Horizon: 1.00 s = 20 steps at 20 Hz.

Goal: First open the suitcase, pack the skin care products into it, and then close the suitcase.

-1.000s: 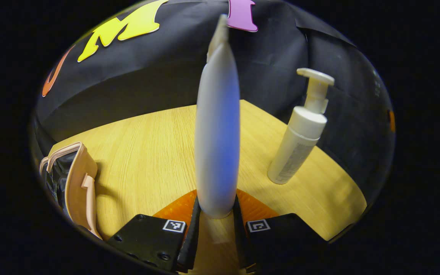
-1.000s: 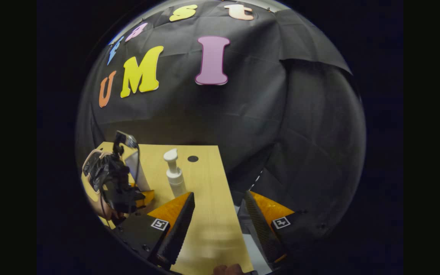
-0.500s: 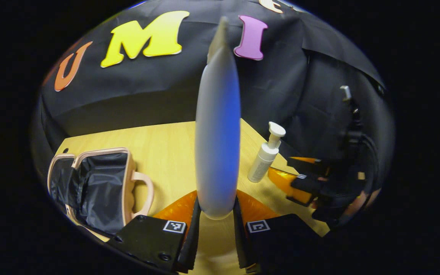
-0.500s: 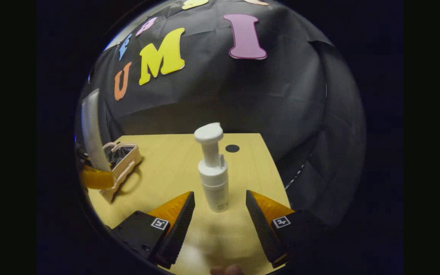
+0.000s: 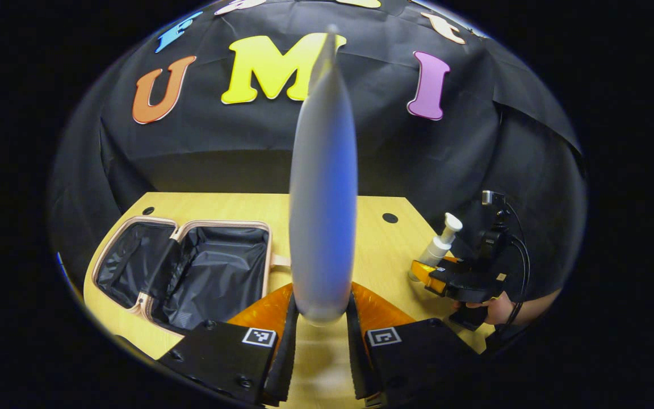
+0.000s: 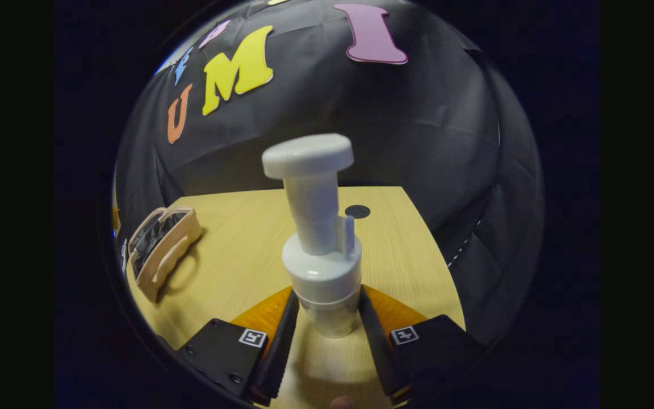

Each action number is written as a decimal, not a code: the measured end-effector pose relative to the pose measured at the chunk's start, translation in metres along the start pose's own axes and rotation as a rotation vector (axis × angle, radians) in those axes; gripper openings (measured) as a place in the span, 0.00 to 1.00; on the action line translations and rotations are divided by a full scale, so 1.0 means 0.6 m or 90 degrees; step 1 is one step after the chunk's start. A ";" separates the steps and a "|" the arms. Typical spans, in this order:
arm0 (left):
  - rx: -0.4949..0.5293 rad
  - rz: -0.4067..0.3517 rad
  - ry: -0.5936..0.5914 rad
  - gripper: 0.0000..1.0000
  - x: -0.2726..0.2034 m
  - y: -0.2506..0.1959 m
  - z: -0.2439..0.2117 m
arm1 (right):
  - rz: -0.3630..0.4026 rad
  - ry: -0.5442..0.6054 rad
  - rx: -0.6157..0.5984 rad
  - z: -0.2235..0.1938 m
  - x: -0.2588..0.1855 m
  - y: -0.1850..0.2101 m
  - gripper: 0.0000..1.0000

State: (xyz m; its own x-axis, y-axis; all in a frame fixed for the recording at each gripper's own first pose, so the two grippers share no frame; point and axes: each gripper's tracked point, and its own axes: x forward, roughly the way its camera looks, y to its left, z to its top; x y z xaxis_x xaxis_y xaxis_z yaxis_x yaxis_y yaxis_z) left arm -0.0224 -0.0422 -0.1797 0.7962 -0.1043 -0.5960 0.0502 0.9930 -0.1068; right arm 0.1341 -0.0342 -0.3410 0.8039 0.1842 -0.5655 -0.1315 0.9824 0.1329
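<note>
In the left gripper view, the left hand-held gripper [image 5: 321, 329] grips a tall pale tube [image 5: 323, 199] near its lower end, both fingers pressed against its sides. The tube stands upright between the fingers and is held above the surface [image 5: 236, 207]; its narrow tip reaches up in front of the booth wall. The tube looks blurred.

Below and to the left of the tube lies the suitcase [image 5: 191, 267], open flat on the wooden surface. It has a pale pink shell and a dark lining, and both halves face upward. No products can be seen inside it.

To the right in the same view stands a white pump bottle [image 5: 437, 247] near the surface's right edge. The right hand-held gripper [image 5: 426, 272] is at its base, held by a hand [image 5: 500, 309], with a cable running from the device.

In the right gripper view, the right hand-held gripper [image 6: 327, 329] has its fingers closed against both sides of the pump bottle [image 6: 321, 250] at its lower body. The bottle is upright, its pump head on top. The suitcase [image 6: 162, 250] sits well apart, far to the left on the surface [image 6: 247, 238]. A small dark round hole [image 6: 357, 211] marks the surface behind the bottle.
</note>
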 end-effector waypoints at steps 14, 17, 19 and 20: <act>-0.042 0.024 -0.019 0.44 -0.045 0.158 0.020 | 0.014 0.009 0.019 0.044 -0.098 0.040 0.48; -0.050 -0.020 -0.004 0.44 -0.037 0.202 0.016 | 0.024 -0.013 0.018 0.085 -0.166 0.081 0.48; -0.067 -0.051 0.022 0.44 -0.024 0.230 0.000 | 0.033 -0.025 0.023 0.113 -0.212 0.115 0.48; -0.071 -0.060 0.037 0.44 -0.016 0.248 -0.010 | 0.037 -0.032 0.026 0.127 -0.234 0.131 0.48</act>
State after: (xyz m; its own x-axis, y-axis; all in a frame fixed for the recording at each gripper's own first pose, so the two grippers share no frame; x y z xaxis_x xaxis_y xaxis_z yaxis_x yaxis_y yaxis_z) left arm -0.0261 0.1063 -0.1947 0.7547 -0.2032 -0.6238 0.0534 0.9667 -0.2502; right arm 0.0547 0.0149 -0.1892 0.8236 0.2384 -0.5146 -0.1560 0.9676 0.1986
